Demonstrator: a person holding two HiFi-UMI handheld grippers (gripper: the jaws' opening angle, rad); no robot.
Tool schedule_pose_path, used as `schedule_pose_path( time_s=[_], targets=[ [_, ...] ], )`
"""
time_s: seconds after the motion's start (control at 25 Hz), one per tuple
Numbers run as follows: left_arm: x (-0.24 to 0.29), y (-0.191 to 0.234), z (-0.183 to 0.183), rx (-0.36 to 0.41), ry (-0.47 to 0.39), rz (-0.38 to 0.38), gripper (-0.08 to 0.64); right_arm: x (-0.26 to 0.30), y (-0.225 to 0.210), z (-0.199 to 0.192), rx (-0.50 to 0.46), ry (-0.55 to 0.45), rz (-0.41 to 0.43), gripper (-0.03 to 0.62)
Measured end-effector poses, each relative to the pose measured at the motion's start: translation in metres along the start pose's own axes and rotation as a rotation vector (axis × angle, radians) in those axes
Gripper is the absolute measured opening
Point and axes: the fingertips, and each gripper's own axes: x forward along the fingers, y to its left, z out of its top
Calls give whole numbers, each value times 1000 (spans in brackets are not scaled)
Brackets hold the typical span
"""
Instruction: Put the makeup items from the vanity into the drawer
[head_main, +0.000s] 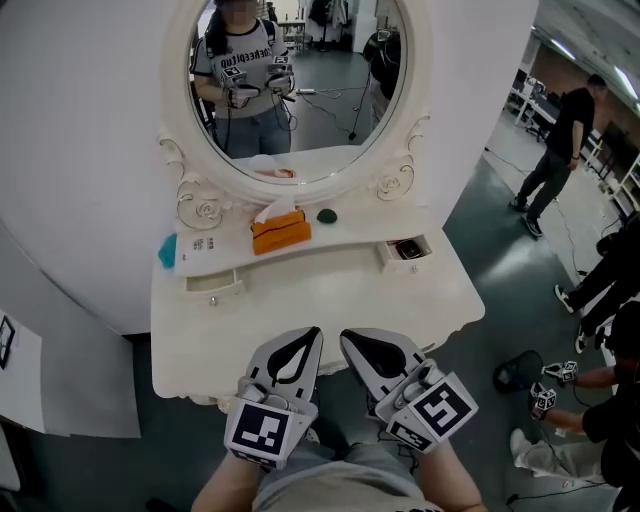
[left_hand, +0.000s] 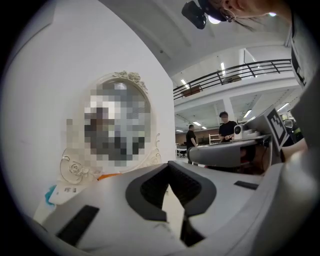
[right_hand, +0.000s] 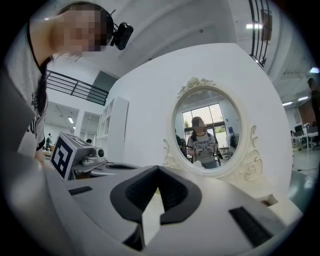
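Note:
On the white vanity (head_main: 320, 300) lie a teal item (head_main: 167, 250), a white printed pack (head_main: 205, 248), an orange tissue box (head_main: 280, 232) and a small dark green round item (head_main: 326, 215). The small right drawer (head_main: 408, 250) stands pulled out with a dark compact in it. The left drawer (head_main: 213, 285) is slightly out. My left gripper (head_main: 312, 333) and right gripper (head_main: 348, 338) hover side by side over the vanity's front edge, both shut and empty. The left gripper view shows closed jaws (left_hand: 169, 165) and the teal item (left_hand: 50, 195). In the right gripper view the jaws (right_hand: 159, 169) point at the mirror.
An oval mirror (head_main: 300, 90) in an ornate white frame rises behind the shelf and reflects the person with both grippers. A white wall panel backs the vanity. A person (head_main: 560, 140) walks at the far right; other people and a black object (head_main: 515, 372) are on the floor at right.

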Motion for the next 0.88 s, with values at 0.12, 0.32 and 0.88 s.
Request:
schedule_pose_path(
  time_s=[0.12, 0.32, 0.88],
  targets=[
    [2, 4, -2, -12, -4, -34, 37, 4, -3, -2, -9, 5, -34, 18],
    [9, 5, -6, -15, -3, -63, 37, 5, -9, -9, 6, 28, -67, 29],
    [51, 31, -4, -27, 14, -25, 37, 34, -56, -13, 19, 33, -50, 29]
  ],
)
